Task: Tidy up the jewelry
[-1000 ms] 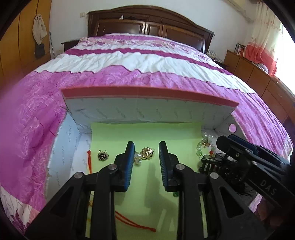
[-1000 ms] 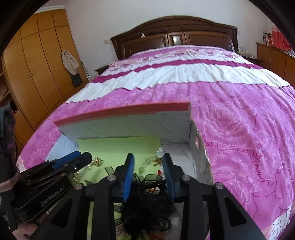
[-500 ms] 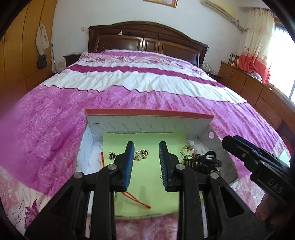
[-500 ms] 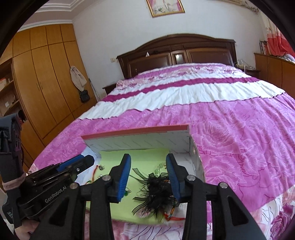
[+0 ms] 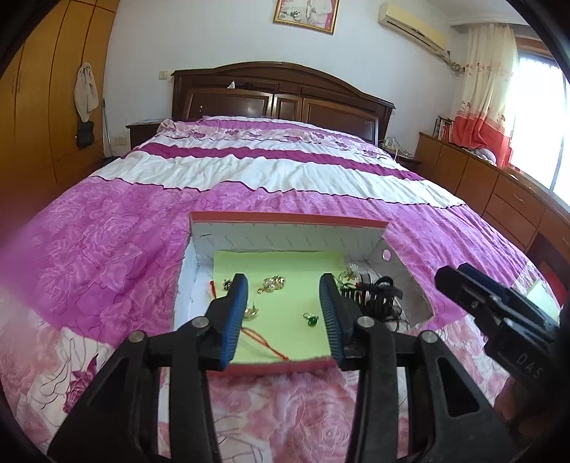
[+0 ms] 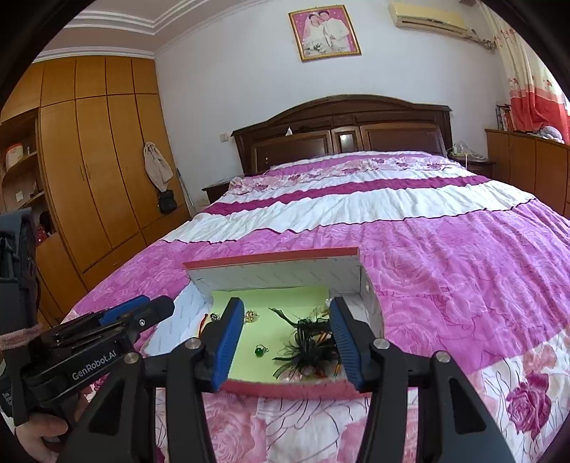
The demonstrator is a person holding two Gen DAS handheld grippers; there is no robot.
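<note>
Jewelry lies scattered on a green liner inside a shallow box with a red rim and white walls, set on the near end of a bed covered by a pink and white floral bedspread. A gold brooch sits toward the back of the liner, a green-stone ring nearer the front, a small dark ring at the left, and a red cord runs slantwise from the left side toward the front edge, its long axis pointing front-right. A black feathered hair ornament lies at the right side of the box, with a string of pale beads just behind it.

The left gripper hangs above the front of the box, level and pointing toward the headboard, its blue-padded jaws spread wide and holding nothing. The right gripper hovers likewise over the front edge, jaws wide apart and empty, the feathered ornament showing between them below. Each gripper appears at the edge of the other's view; the left one's body reads "GenRobot.AI", and the right one's shows the letters "DAS".

A dark wooden headboard stands beyond the bed, with a framed wedding photo on the wall above it.
</note>
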